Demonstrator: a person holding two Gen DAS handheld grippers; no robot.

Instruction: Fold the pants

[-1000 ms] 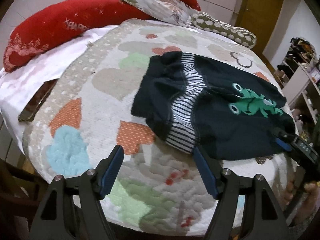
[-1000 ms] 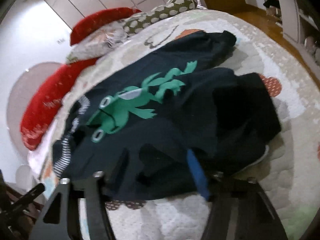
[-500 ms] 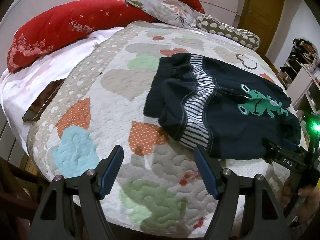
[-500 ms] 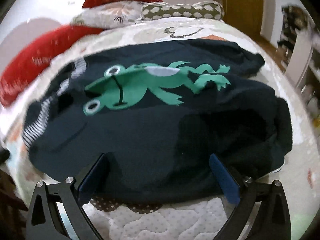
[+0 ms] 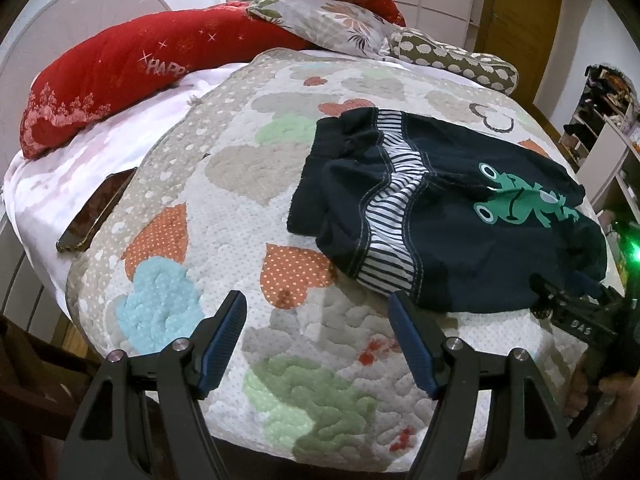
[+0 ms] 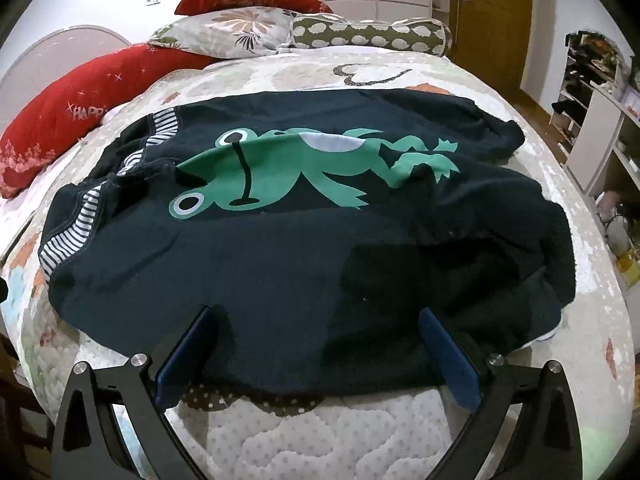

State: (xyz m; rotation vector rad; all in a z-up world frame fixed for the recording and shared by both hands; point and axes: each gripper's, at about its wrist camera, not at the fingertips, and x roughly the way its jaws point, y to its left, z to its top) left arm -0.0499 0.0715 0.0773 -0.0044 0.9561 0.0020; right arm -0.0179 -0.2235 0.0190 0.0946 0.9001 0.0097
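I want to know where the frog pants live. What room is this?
Most likely a bedroom. The pants lie on a bed with a heart-patterned quilt, pillows are piled at its head, and a wooden door stands behind.

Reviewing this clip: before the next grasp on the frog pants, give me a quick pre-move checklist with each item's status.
1. Left gripper open and holding nothing: ok.
2. Right gripper open, fingers over the near edge of the pants: ok.
3. Pants lie flat for folding: not ok; fabric is bunched near the striped waistband and at the leg end.
4. Pants fully on the quilt, not hanging off: ok.
5. Phone lies apart from the pants: ok.
6. Number of fabric layers under the right gripper: cannot tell.
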